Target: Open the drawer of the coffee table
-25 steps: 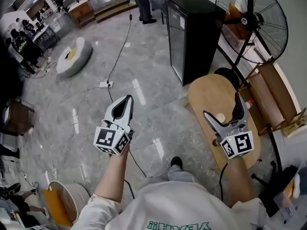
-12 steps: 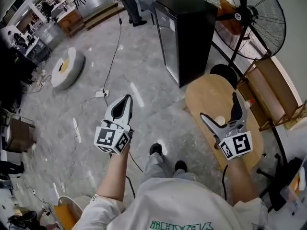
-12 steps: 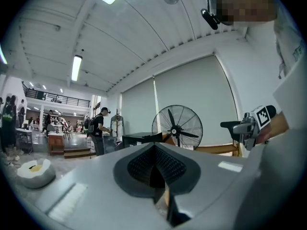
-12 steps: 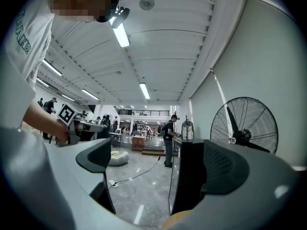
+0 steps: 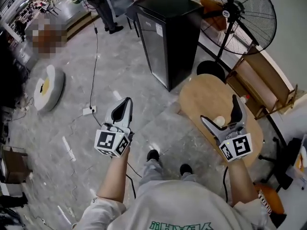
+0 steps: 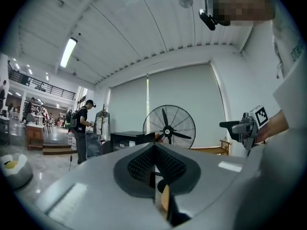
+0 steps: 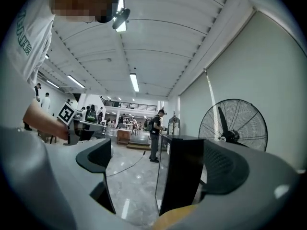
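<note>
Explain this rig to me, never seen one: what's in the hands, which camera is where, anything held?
A person holds a two-finger gripper in each hand. The top-down picture is from a head camera: left gripper, right gripper by an oval wooden coffee table with one small pale object on it. The other two cameras ride on the grippers, looking forward. Left fingers are closed, right fingers apart; neither holds anything. No drawer is visible.
</note>
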`<state>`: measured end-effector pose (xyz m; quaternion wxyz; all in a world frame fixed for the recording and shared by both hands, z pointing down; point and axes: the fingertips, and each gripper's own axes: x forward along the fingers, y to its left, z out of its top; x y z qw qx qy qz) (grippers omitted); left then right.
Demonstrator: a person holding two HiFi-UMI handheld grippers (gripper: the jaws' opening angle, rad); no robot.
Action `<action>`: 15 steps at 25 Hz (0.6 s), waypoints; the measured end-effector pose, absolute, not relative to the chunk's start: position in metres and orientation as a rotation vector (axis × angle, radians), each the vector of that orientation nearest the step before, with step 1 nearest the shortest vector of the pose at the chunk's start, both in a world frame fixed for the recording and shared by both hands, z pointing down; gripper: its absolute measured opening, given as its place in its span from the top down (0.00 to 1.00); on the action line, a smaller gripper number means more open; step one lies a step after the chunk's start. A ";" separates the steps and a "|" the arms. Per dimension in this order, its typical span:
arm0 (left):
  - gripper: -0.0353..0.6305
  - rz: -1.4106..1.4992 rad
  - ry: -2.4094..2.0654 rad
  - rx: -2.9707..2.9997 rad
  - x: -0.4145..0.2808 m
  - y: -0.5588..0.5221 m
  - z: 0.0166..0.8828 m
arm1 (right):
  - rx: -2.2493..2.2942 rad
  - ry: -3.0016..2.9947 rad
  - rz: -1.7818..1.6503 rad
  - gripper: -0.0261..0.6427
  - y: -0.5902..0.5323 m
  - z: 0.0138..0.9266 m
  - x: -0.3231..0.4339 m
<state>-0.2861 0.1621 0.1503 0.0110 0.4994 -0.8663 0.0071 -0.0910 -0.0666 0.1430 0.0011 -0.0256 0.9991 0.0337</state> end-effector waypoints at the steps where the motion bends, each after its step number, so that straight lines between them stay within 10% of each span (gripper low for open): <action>1: 0.95 0.028 -2.685 1.583 -0.299 0.165 0.153 | -0.107 3.136 0.105 0.08 -0.061 0.143 -0.101; 15: 0.95 0.055 -2.286 2.067 -0.360 0.103 0.167 | -0.650 3.133 0.120 0.08 -0.028 0.129 -0.099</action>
